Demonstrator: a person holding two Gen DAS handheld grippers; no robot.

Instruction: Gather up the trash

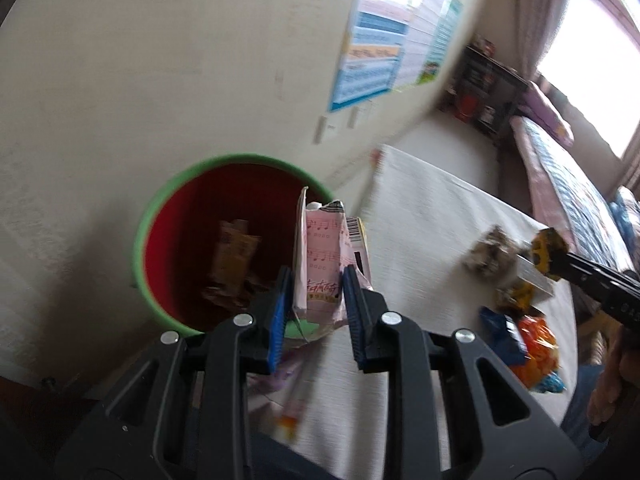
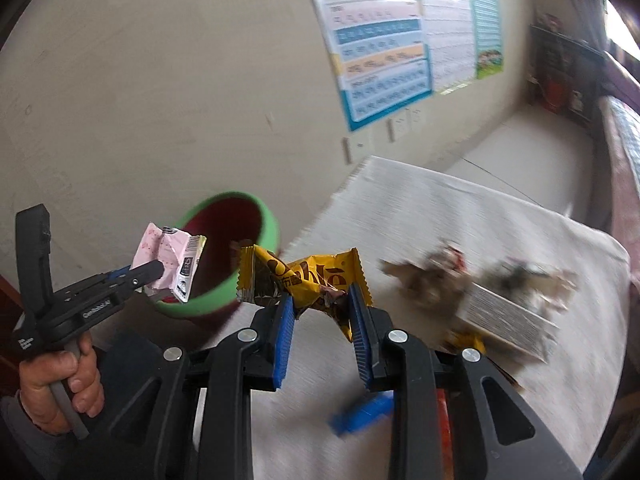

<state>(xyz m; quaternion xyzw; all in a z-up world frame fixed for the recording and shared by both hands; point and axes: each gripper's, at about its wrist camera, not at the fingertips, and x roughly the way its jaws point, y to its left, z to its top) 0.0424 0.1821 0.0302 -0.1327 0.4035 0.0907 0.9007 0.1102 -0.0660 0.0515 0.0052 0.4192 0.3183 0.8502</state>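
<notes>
My left gripper (image 1: 316, 280) is shut on a crumpled pink milk carton (image 1: 324, 256), held upright at the near rim of a red bin with a green rim (image 1: 160, 208). Brown wrappers (image 1: 234, 256) lie inside the bin. The same left gripper (image 2: 154, 270) with the pink carton (image 2: 168, 254) shows in the right wrist view, above the bin's edge (image 2: 270, 224). My right gripper (image 2: 322, 292) is shut on a yellow snack wrapper (image 2: 304, 276), above the white table cover, just right of the bin. In the left wrist view the right gripper (image 1: 548, 254) carries the yellow wrapper (image 1: 546, 246).
More trash lies on the white cloth-covered table (image 2: 460, 216): a crumpled brownish wrapper (image 1: 486, 252), a flat barcode box (image 2: 504, 316), a blue packet (image 1: 504, 334), an orange bag (image 1: 538, 350). A wall with posters (image 2: 380, 44) stands behind the bin. A bed (image 1: 560, 184) is at the right.
</notes>
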